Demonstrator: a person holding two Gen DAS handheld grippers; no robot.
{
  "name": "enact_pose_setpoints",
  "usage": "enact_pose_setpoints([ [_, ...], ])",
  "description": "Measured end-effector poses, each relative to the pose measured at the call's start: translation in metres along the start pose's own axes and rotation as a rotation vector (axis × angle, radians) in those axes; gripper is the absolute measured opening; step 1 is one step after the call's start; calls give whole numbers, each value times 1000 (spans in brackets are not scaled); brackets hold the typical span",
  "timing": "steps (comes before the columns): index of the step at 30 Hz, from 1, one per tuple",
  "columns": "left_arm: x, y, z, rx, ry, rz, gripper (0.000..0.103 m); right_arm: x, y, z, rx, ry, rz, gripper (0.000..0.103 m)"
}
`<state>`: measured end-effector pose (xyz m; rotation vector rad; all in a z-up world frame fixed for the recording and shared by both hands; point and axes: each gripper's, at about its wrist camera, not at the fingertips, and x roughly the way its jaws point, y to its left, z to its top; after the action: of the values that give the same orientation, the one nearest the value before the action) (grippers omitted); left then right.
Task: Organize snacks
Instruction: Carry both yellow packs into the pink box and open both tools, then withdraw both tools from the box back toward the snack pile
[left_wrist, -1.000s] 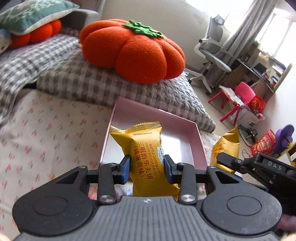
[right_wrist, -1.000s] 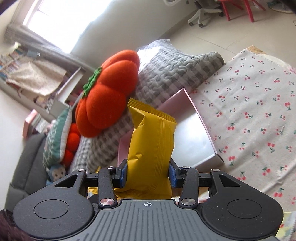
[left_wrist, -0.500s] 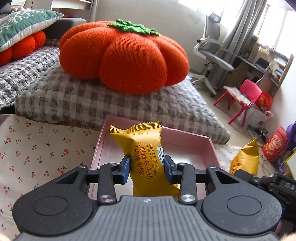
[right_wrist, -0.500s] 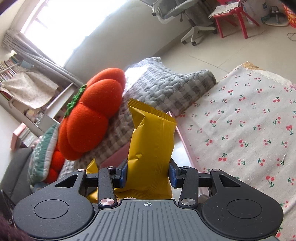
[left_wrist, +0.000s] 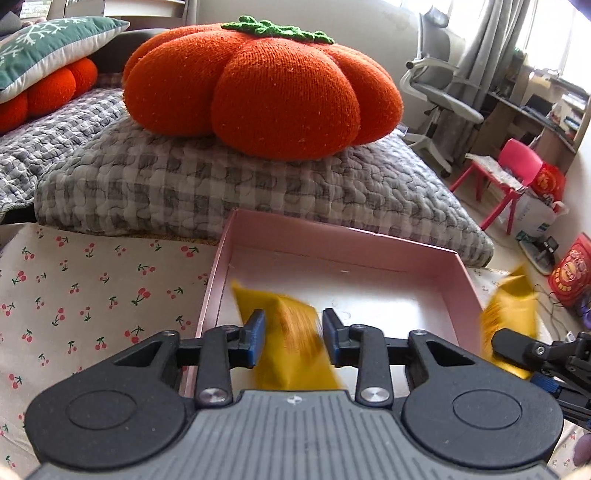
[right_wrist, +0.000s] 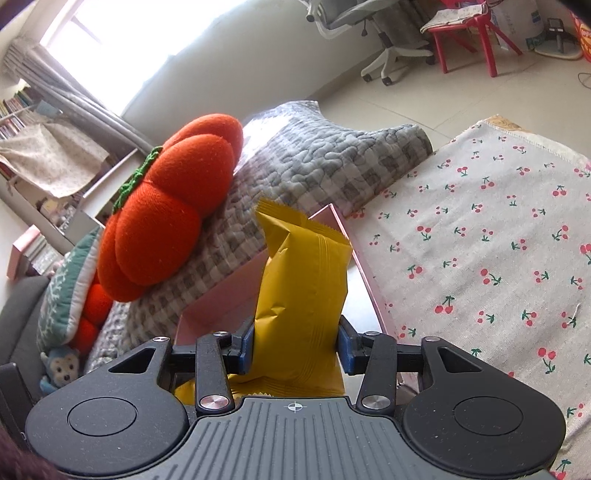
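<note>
A pink box (left_wrist: 461, 280) lies open on the cherry-print cloth (left_wrist: 92, 288). My left gripper (left_wrist: 293, 341) hovers over the box's near edge with its jaws apart. A yellow snack packet (left_wrist: 291, 343), blurred with motion, sits low between the fingers and tilts down into the box. My right gripper (right_wrist: 295, 347) is shut on a second yellow snack packet (right_wrist: 303, 295), held upright over the box's near right corner (right_wrist: 354, 258). That packet also shows at the right of the left wrist view (left_wrist: 508, 317).
An orange pumpkin cushion (left_wrist: 258, 85) rests on a grey checked quilt (left_wrist: 184, 184) just behind the box. A green pillow (left_wrist: 44, 48) lies at the far left. An office chair (left_wrist: 436, 92), a red stool (left_wrist: 506, 173) and floor clutter stand at the right.
The left jaws have widened and its packet has slipped down, blurred, into the box. The left gripper has moved closer to the box. The right gripper still holds its packet.
</note>
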<state>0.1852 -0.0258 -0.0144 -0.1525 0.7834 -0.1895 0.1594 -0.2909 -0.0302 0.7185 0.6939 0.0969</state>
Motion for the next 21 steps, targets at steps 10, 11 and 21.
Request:
enact_pose_setpoints([
  [10, -25, 1, -2, -4, -12, -23, 73, -17, 9, 6, -72, 10, -17, 75],
  [11, -28, 2, -2, -7, -12, -25, 74, -20, 9, 6, -78, 10, -19, 76],
  [21, -66, 4, -14, 42, 1, -29, 95, -56, 27, 7, -175, 33, -25, 87],
])
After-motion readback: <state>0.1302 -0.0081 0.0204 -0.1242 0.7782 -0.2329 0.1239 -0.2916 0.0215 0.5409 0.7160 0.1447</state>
